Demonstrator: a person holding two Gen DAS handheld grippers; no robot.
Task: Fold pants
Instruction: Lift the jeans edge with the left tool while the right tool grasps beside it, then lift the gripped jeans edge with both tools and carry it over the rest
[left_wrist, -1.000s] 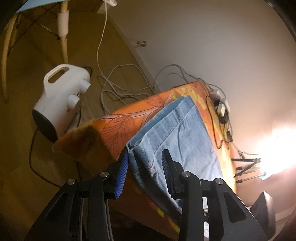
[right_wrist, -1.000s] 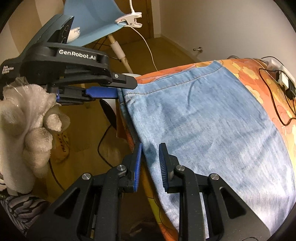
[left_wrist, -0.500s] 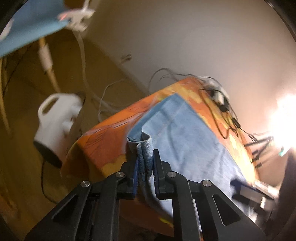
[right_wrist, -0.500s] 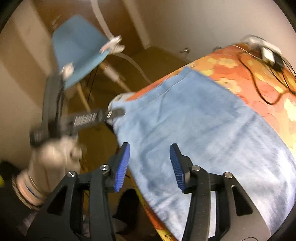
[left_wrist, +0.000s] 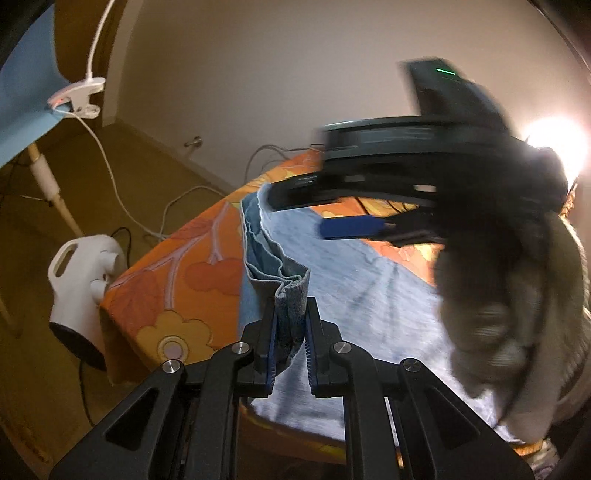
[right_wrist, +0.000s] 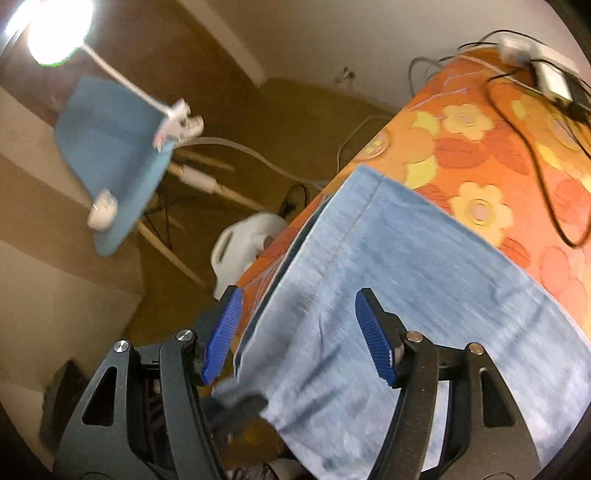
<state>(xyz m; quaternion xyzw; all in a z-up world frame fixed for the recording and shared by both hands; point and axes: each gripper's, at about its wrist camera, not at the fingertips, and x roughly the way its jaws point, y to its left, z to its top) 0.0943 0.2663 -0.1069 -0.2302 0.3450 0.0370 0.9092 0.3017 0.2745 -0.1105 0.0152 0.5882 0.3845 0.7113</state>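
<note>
Pants (left_wrist: 369, 295) corner pinched in the left tongs (left_wrist: 290, 350), bunched denim between pressed fingers. Right tongs (right_wrist: 299, 339) spread wide, empty, straddling the near hem edge just beside the left grip. Denim runs long-axis away from both tongs across the orange flowered tabletop (right_wrist: 480, 155). Judgement: right tongs need to close on the adjacent edge before lifting.

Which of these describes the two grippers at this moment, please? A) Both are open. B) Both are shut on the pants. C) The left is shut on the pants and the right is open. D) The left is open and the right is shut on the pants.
C: the left gripper pinches a bunched fold of the pants, while the right gripper has its jaws spread wide over the denim.
</note>
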